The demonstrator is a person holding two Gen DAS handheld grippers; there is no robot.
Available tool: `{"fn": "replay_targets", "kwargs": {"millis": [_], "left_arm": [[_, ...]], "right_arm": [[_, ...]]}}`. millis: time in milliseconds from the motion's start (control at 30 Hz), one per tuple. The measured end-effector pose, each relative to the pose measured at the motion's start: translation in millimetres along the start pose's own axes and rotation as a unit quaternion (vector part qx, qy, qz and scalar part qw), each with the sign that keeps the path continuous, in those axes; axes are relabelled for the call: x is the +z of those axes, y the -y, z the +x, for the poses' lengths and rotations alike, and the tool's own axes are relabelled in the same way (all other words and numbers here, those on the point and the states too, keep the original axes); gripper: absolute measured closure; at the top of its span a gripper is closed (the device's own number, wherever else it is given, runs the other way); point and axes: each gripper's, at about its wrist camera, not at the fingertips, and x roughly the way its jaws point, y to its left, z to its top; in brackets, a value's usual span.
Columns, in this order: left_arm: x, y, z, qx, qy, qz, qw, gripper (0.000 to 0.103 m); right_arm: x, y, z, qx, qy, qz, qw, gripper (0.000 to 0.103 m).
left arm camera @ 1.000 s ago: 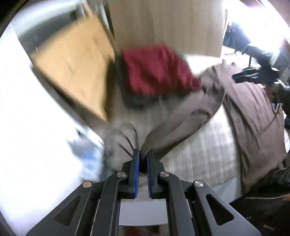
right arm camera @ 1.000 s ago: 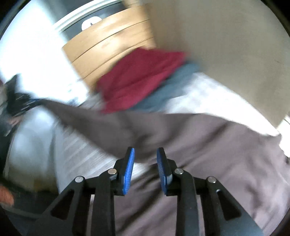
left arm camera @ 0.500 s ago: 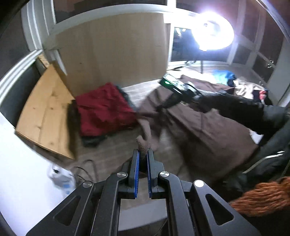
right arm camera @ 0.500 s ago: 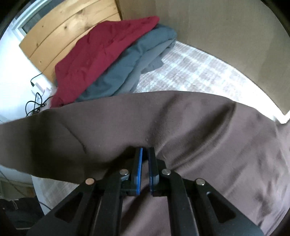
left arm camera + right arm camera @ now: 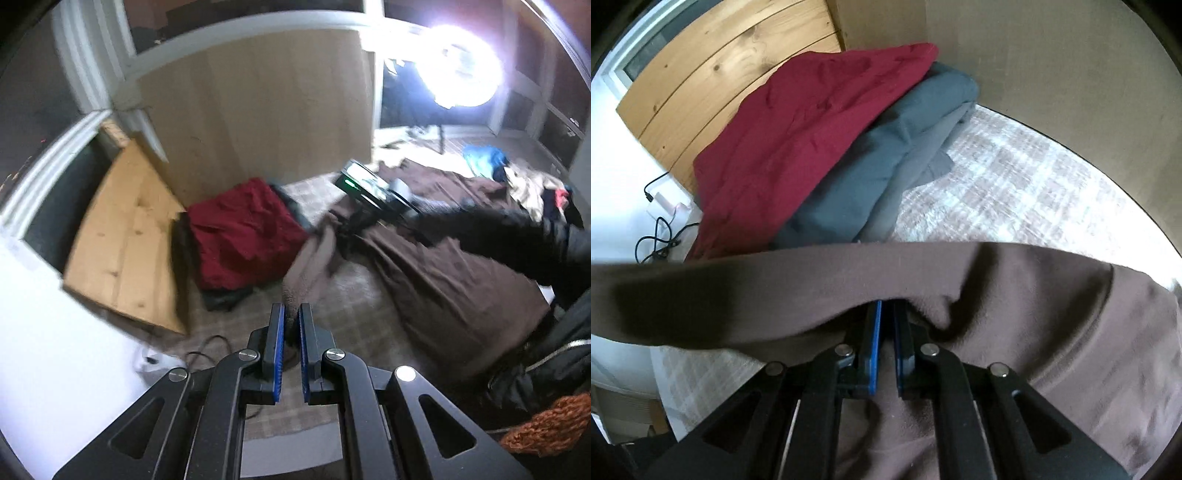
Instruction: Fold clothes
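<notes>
Brown garment (image 5: 443, 280) edge pinched in left tool (image 5: 290, 314), right tool (image 5: 888, 314).

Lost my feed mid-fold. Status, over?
Left gripper shut on brown garment corner, lifted. Right gripper shut on its edge. Red and grey folded stack lies just beyond, not touching.

Right claw (image 5: 887, 314) has clamped the brown garment (image 5: 997, 280).
</notes>
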Motion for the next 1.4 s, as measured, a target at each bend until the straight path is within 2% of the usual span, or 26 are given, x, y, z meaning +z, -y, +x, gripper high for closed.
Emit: {"fn": "replay_targets", "kwargs": {"millis": [133, 233, 333, 400, 433, 467, 567, 633, 700, 833, 900, 1033, 1167, 1233, 1300, 1333, 1367, 1400], "left_arm": [[-14.2, 35.3, 4.4, -0.024, -0.013, 0.011, 0.9996, 0.097], [-20.8, 55.8, -1.4, -0.024, -0.016, 0.01, 0.9995, 0.097], [-23.6, 74.4, -10.1, -0.016, -0.015, 0.003, 0.9998, 0.097], [-25.5, 94.6, -16.3, -0.016, -0.008, 0.007, 0.9998, 0.097], [-26.4, 105.9, -17.8, -0.018, -0.004, 0.012, 0.9998, 0.097], [-27.3, 117.3, -19.3, -0.019, 0.0, 0.016, 0.9997, 0.097], [-32.2, 153.3, -12.2, -0.042, 0.004, 0.021, 0.9989, 0.097], [-38.9, 180.0, 2.1, -0.062, -0.004, 0.027, 0.9977, 0.097], [-50.3, 211.4, 25.0, -0.104, -0.017, 0.025, 0.9941, 0.096], [-82.6, 270.0, 91.9, -0.15, -0.074, 0.036, 0.9852, 0.096], [-99.7, 287.9, 122.2, -0.149, -0.106, 0.038, 0.9823, 0.096], [-113.6, 281.8, 136.8, -0.142, -0.112, -0.01, 0.9834, 0.096], [-115.5, 271.0, 120.9, -0.126, -0.095, -0.022, 0.9873, 0.096], [-116.4, 266.5, 113.5, -0.125, -0.087, -0.03, 0.9879, 0.096], [-117.0, 261.2, 107.1, -0.124, -0.081, -0.037, 0.9883, 0.096], [-116.8, 257.5, 105.4, -0.122, -0.08, -0.041, 0.9885, 0.096], [-116.6, 253.8, 103.8, -0.12, -0.079, -0.044, 0.9886, 0.096], [-116.4, 250.1, 102.1, -0.118, -0.079, -0.048, 0.9887, 0.096]], "right_arm": [[-33.3, 9.1, -56.2, 0.026, 0.023, 0.012, 0.999, 0.096], [-65.4, 13.1, -120.7, 0.035, 0.044, 0.008, 0.998, 0.096], [-89.6, 24.3, -197.6, 0.052, 0.08, 0.031, 0.995, 0.094], [-107.8, 34.6, -239.5, 0.069, 0.097, 0.052, 0.992, 0.074], [-113.0, 38.2, -247.0, 0.065, 0.101, 0.053, 0.991, 0.053], [-118.8, 39.9, -252.4, 0.055, 0.107, 0.05, 0.992, 0.045], [-111.5, 37.0, -232.0, 0.035, 0.099, 0.041, 0.994, 0.045], [-104.1, 36.7, -209.3, 0.045, 0.082, 0.044, 0.995, 0.045], [-89.9, 29.4, -183.8, 0.045, 0.064, 0.03, 0.996, 0.045], [-56.6, 15.5, -111.6, 0.043, 0.014, 0.02, 0.999, 0.045], [-43.1, 14.1, -80.1, 0.023, -0.005, 0.021, 1.0, 0.045], [-31.8, 32.9, -50.8, -0.042, -0.007, 0.043, 0.998, 0.045], [-31.1, 63.2, -43.1, -0.01, -0.007, 0.098, 0.995, 0.045], [-29.8, 67.2, -38.2, 0.005, -0.007, 0.106, 0.994, 0.046], [-28.5, 66.7, -32.6, 0.033, -0.008, 0.106, 0.994, 0.06], [-28.0, 65.2, -29.7, 0.045, -0.011, 0.104, 0.994, 0.085], [-27.8, 63.3, -27.6, 0.055, -0.014, 0.102, 0.993, 0.099], [-27.3, 60.7, -28.9, 0.058, -0.013, 0.097, 0.994, 0.099]]}}
